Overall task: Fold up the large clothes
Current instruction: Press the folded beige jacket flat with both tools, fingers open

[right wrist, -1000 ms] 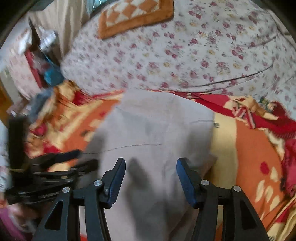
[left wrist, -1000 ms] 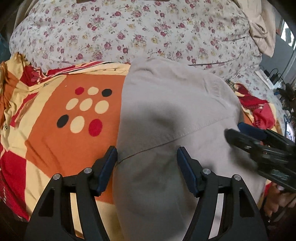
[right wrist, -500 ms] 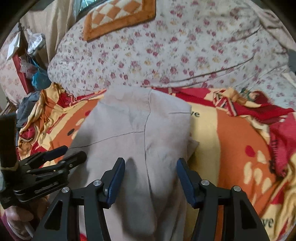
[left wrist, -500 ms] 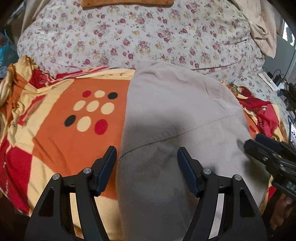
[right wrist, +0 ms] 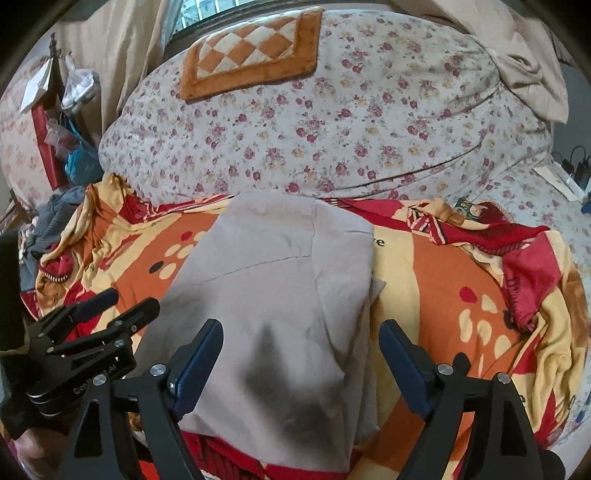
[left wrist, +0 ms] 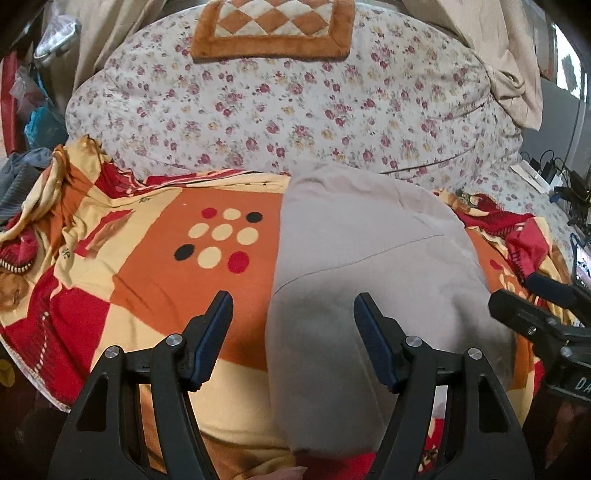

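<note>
A beige garment [left wrist: 369, 266] lies folded in a long strip on an orange, red and yellow blanket [left wrist: 155, 280]. My left gripper [left wrist: 293, 314] hovers open above the garment's left edge, nothing between its fingers. In the right wrist view the same garment [right wrist: 280, 295] runs away from me, and my right gripper [right wrist: 301, 339] hangs above its near end with its jaws opening and no cloth pinched. Each gripper shows in the other's view: the right gripper [left wrist: 532, 306] at the right edge, the left gripper [right wrist: 107, 314] at the lower left.
A flowered quilt [left wrist: 295, 103] is heaped behind the blanket, with an orange checked mat [left wrist: 273, 29] on top. Beige cloth [left wrist: 513, 74] hangs at the back right. Bags and clutter [right wrist: 70, 122] stand at the left, chargers and cables [left wrist: 554, 177] at the right.
Both grippers have drawn back and risen, so more of the quilt and mat shows. The right gripper's jaws stand wider than before. The garment lies still.
</note>
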Demonstrator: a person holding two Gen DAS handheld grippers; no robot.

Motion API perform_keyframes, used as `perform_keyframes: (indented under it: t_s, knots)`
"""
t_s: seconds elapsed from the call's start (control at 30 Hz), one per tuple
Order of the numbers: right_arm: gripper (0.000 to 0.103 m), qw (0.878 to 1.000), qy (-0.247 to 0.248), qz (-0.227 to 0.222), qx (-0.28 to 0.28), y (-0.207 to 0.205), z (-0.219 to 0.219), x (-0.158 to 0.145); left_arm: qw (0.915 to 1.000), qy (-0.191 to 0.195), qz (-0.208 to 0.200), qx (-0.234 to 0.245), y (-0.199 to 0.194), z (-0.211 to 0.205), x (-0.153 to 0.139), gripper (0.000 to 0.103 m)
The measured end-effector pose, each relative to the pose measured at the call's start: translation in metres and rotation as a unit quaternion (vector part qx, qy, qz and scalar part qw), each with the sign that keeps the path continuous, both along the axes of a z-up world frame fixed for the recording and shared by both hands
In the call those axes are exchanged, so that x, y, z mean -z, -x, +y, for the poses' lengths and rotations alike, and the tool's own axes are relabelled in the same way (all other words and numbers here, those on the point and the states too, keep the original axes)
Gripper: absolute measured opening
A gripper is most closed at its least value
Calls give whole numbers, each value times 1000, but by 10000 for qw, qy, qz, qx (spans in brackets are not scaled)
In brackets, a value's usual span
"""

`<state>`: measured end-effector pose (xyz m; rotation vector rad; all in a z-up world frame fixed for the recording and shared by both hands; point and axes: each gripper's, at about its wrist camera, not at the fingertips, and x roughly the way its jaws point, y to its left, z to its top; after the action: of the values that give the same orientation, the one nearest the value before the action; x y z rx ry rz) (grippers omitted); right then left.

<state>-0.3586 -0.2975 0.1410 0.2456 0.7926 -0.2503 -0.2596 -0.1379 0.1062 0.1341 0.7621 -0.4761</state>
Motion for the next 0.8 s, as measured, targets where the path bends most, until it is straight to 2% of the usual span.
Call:
perform_keyframes:
  t_s: [0.2,0.33,0.8]
  knots:
    - [85,9999,83,94,-119,-1,13,3,9999,92,-5,-121,3,11,-3,68]
    - [85,9993,311,133,-138,-3,21,4,9998,120,41,-150,2,13,0,68]
    - [85,9970,747,194,-117,-5,30,5,9997,62,204,-111,0,10,9,68]
